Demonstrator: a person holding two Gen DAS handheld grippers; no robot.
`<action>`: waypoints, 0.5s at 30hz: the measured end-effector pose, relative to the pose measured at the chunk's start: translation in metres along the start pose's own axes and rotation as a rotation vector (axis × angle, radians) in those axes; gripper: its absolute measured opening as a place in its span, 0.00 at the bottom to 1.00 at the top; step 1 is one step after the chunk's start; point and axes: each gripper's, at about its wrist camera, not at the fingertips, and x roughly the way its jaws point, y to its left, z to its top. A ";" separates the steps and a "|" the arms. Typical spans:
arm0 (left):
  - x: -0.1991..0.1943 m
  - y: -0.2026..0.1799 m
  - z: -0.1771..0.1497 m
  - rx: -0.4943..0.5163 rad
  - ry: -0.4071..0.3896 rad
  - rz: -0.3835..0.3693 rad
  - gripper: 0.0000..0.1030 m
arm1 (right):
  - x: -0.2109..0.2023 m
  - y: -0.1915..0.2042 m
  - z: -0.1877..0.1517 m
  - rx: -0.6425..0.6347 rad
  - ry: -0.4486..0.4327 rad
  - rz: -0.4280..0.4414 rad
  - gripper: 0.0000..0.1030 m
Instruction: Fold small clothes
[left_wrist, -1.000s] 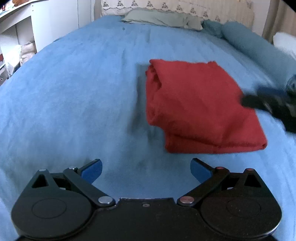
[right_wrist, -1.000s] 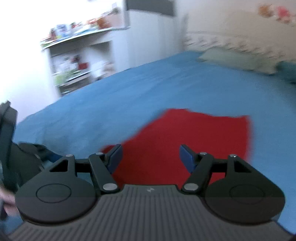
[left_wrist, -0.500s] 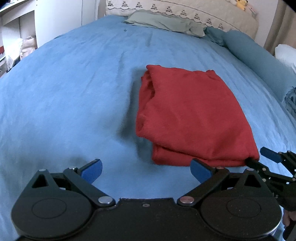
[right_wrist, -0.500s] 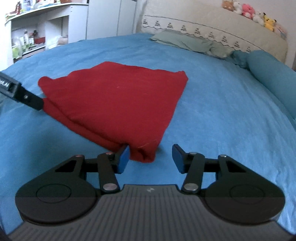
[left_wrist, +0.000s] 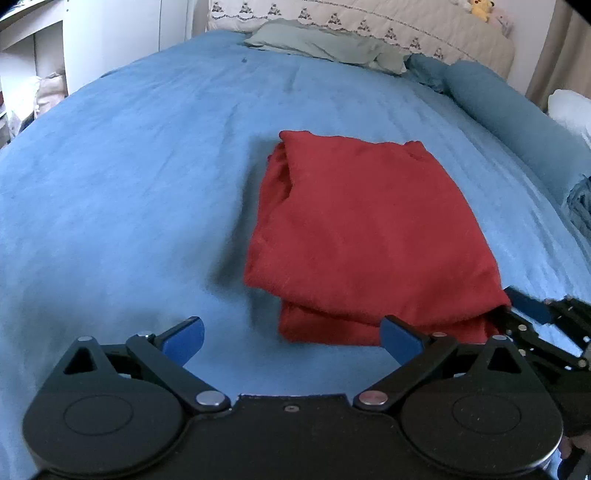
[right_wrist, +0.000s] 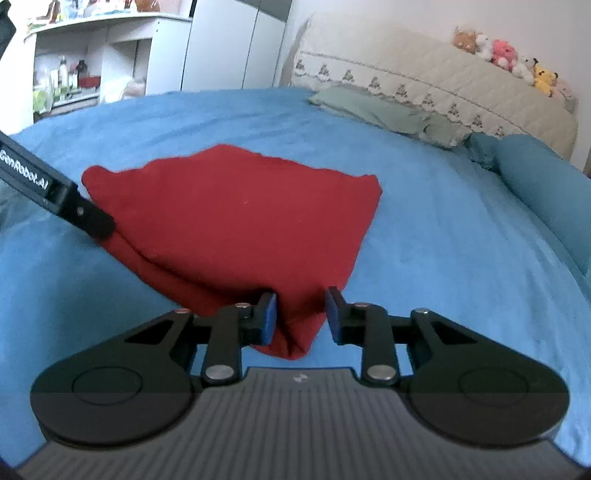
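Cloth first, from the left wrist: a red garment (left_wrist: 365, 240) lies already folded into a thick rectangle on the blue bedspread (left_wrist: 129, 184), near the middle of the bed, its stacked layers showing along the near edge. The left gripper (left_wrist: 291, 341) hangs just short of that edge with its jaws spread wide and nothing between them, the right-hand pad just overlapping the near hem; it seems parked there so it can take the near left corner when needed. At the garment's near right corner the right gripper (left_wrist: 517, 310) reaches in low against the bed.

From the right wrist, the right gripper (right_wrist: 301, 314) has that same corner bunched between its blue pads (right_wrist: 267, 314). The jaws are closing on it, and the left pad touches the cloth while a sliver of gap shows at the other. Taking a corner makes sense for carrying the next fold across. The left gripper's finger (right_wrist: 88, 218) rests at the far corner of the near edge.
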 end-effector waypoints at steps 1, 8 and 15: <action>0.000 0.000 0.001 -0.003 0.000 -0.001 1.00 | 0.004 -0.001 0.000 0.002 0.011 0.008 0.22; -0.006 -0.003 0.003 -0.012 -0.024 -0.019 1.00 | -0.017 -0.044 0.009 0.244 -0.063 0.044 0.21; 0.001 0.000 0.003 -0.036 -0.024 0.007 1.00 | 0.008 -0.077 -0.032 0.464 0.067 0.110 0.22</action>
